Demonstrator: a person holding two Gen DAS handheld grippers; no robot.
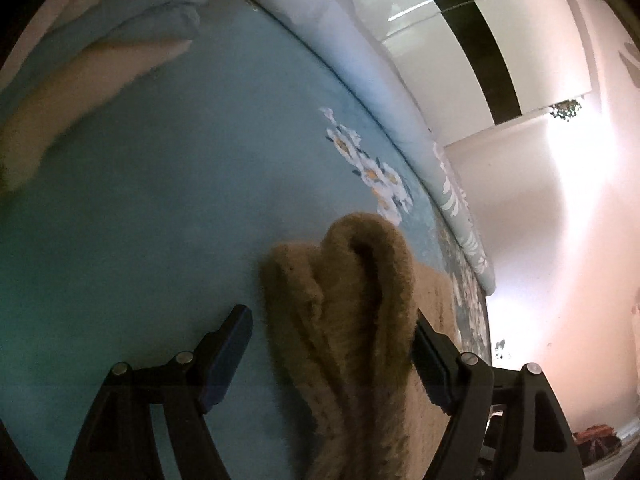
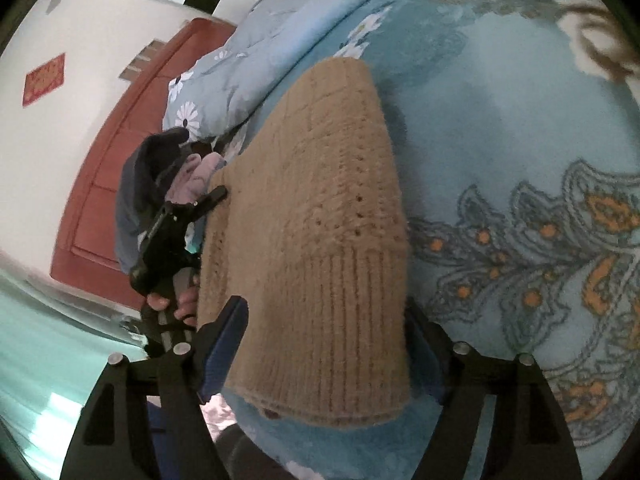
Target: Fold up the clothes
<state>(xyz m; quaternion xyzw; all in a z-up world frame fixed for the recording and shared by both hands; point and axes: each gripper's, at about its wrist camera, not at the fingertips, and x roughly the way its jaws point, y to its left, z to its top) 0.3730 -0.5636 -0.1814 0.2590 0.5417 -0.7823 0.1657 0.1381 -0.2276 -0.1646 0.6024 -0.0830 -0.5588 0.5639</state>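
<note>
Straddling 1 sweater (image 2: 320,240), 2 tools (image 1: 332,356) (image 2: 324,344) agape

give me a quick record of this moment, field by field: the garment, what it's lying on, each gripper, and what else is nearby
garment: tan knit sweater, lying folded
surface: blue floral blanket on a bed
left gripper: open, a bunched fold of the sweater between its fingers
right gripper: open, straddling the ribbed hem
nearby: light blue quilt beyond the sweater; red door behind
</note>
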